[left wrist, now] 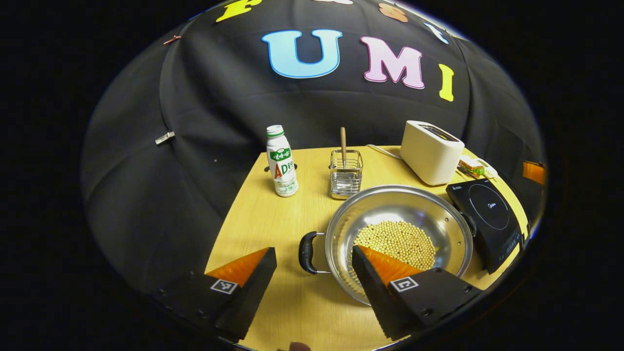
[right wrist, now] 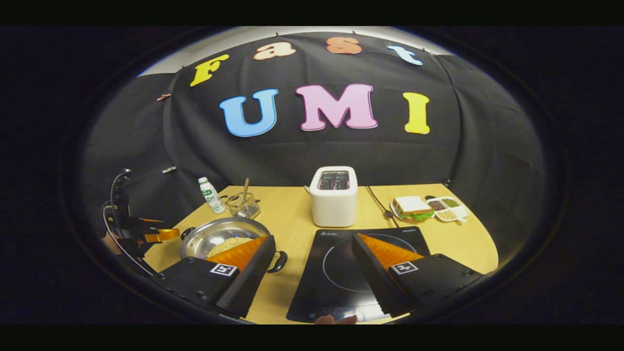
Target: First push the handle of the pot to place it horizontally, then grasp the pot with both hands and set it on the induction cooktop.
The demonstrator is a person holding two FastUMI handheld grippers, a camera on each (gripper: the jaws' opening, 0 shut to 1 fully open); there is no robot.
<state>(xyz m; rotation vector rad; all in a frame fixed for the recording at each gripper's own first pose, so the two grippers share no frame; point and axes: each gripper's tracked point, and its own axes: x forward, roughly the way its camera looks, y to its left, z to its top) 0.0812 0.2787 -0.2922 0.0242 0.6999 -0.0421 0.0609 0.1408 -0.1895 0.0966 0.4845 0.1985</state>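
The right gripper view adds a sandwich plate (right wrist: 412, 207) at the wooden table's (right wrist: 292, 214) far right edge. The shiny steel pot (left wrist: 397, 234) holds yellow beans (left wrist: 397, 241) beside the black induction cooktop (left wrist: 490, 214). Left gripper (left wrist: 312, 265) and right gripper (right wrist: 312, 251) both spread wide, holding nothing.

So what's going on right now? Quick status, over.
Left gripper open, straddling pot handle. Right gripper open above cooktop. Pot beside cooktop, not on it. Nothing between them.

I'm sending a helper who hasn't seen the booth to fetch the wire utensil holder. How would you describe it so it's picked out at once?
Start at the wooden table and look to its back edge, by the black cloth wall. Between the white drink bottle and the white toaster, just behind the steel pot of beans, stands the wire utensil holder. It is the only see-through wire basket, with one wooden stick upright in it.
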